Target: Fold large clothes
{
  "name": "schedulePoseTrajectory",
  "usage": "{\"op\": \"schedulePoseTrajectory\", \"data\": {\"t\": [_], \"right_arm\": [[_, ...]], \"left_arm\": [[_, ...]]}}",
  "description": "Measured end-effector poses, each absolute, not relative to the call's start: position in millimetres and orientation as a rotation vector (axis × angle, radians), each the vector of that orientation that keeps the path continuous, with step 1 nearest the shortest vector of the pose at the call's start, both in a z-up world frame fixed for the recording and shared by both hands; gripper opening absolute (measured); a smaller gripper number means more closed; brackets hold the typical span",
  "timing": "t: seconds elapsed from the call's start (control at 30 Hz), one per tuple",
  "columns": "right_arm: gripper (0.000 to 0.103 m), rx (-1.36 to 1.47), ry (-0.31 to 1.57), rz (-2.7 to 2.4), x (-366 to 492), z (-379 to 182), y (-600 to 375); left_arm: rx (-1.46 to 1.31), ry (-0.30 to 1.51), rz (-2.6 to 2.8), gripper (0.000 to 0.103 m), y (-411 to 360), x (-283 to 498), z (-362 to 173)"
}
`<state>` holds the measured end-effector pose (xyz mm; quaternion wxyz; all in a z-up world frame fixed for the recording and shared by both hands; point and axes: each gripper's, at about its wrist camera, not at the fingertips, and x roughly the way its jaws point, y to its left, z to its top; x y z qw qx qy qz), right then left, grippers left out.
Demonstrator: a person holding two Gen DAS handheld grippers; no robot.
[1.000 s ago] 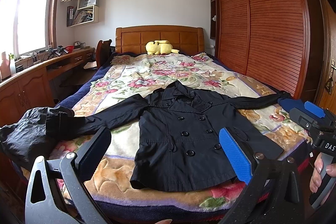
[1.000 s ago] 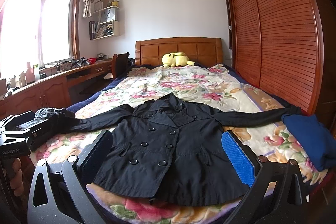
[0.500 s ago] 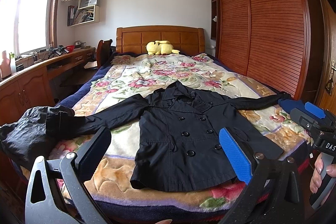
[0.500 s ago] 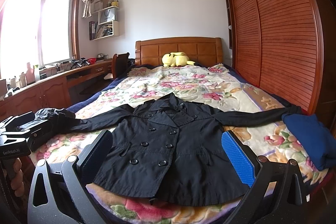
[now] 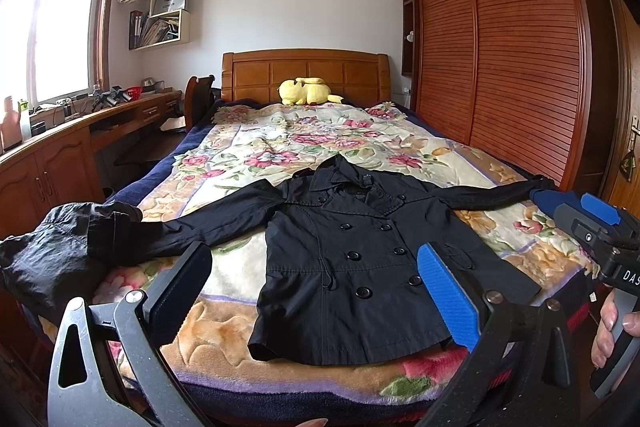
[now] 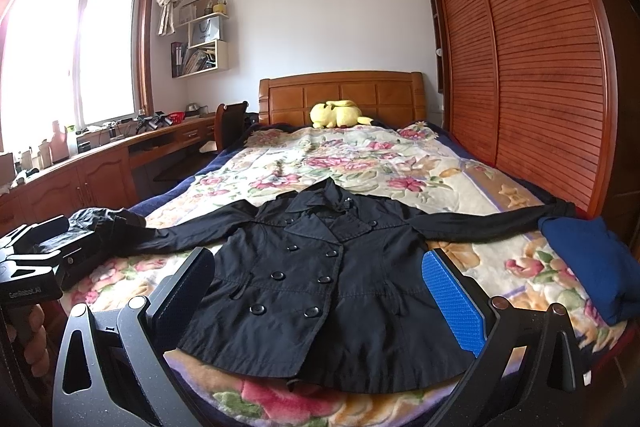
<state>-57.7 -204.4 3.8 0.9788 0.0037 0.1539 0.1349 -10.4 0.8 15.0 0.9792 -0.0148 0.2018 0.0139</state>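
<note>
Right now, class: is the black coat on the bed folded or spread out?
Spread out. The coat lies flat, front up and buttoned, on the bed, both sleeves stretched sideways.

Black coat on a flowered blanket

The double-breasted coat [image 5: 352, 259] is showing plain black with black buttons; the blanket [image 5: 280, 147] under it is wearing pink and red flowers with green leaves on cream. A yellow plush toy [image 5: 306, 91] is glowing against the orange-brown headboard [image 5: 304, 71], and a folded blue garment [image 6: 592, 267] is sitting dark blue.
</note>
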Motion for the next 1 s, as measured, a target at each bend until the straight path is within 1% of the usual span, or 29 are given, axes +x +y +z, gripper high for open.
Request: {"op": "schedulePoseTrajectory", "data": {"t": [1.0], "right_arm": [[0.103,0.004,0.321,0.287,-56.0,-4.0,-203.2]], "left_arm": [[-0.032,0.425,0.038,0.103,1.0,-9.2,8.8]]}}
